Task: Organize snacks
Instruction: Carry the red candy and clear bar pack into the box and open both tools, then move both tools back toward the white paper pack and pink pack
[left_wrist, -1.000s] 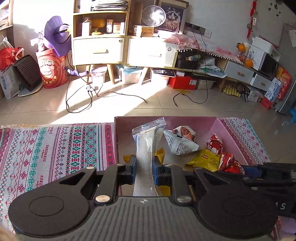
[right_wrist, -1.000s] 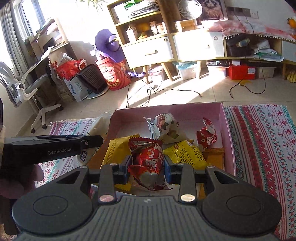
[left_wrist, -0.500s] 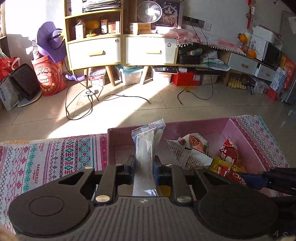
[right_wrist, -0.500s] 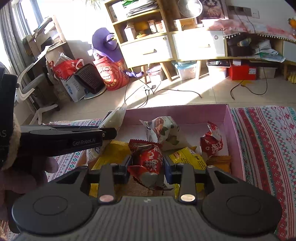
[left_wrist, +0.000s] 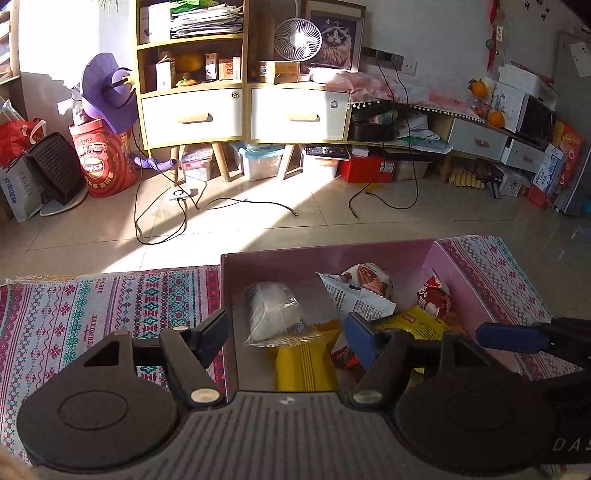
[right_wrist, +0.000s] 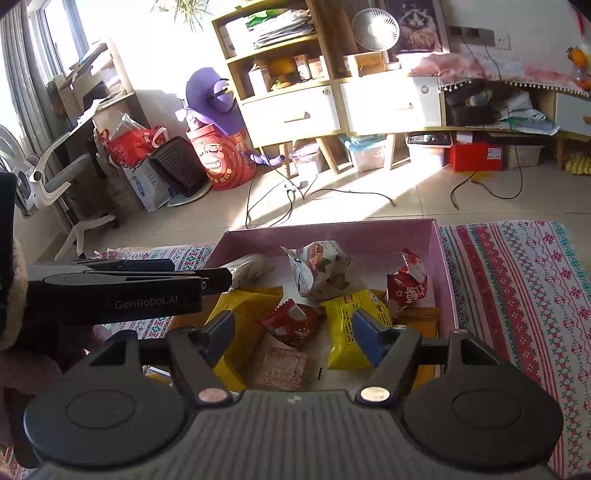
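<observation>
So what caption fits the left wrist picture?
Left gripper opening above the pink box, clear packet dropped inside.

Strong sunlight pours in from the window (right_wrist: 55, 48) at far left, blowing out that corner and throwing a bright patch across the floor (left_wrist: 258, 206). The near foreground sits in shade. Fisheye bends the shelf (left_wrist: 192, 74) and edges; everything's reasonably sharp.

one pink box (right_wrist: 445, 280), two tongs (right_wrist: 291, 336)
</observation>
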